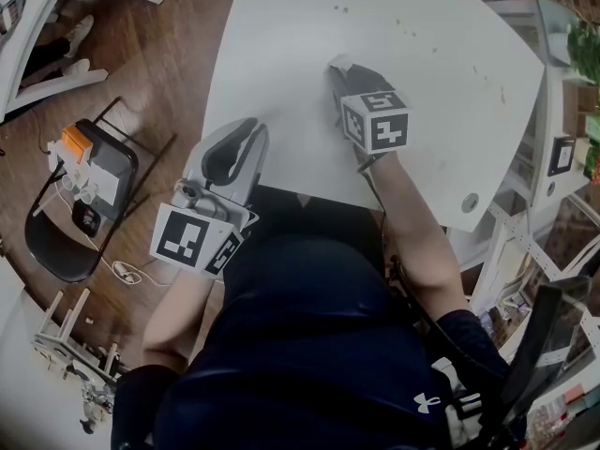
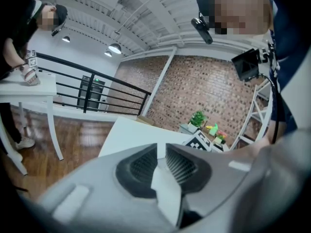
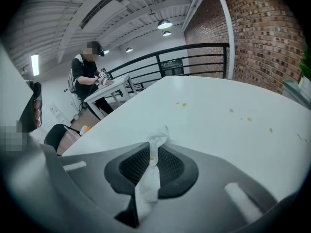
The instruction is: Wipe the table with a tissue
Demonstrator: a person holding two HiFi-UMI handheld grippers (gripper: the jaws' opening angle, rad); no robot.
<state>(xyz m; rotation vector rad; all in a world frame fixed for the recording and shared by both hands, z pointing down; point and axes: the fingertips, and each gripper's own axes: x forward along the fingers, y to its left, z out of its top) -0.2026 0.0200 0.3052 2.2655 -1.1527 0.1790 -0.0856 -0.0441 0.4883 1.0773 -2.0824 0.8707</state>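
Over smooth white table | right gripper pinches crumpled tissue (ribbed pads) | left gripper clenched on flat white scrap

A black folding chair stood on the wooden floor. It carried an orange-and-white device at its back edge, a white box just beside that, and a small black unit nearer the seat's middle. A white cable lay on the floor close to the chair's right edge. A white shelving rack rose at the far right, with a green plant near its top. Farther off, a brick wall met a black railing under pendant lamps. A person in dark clothes stood at the edge of a white desk.
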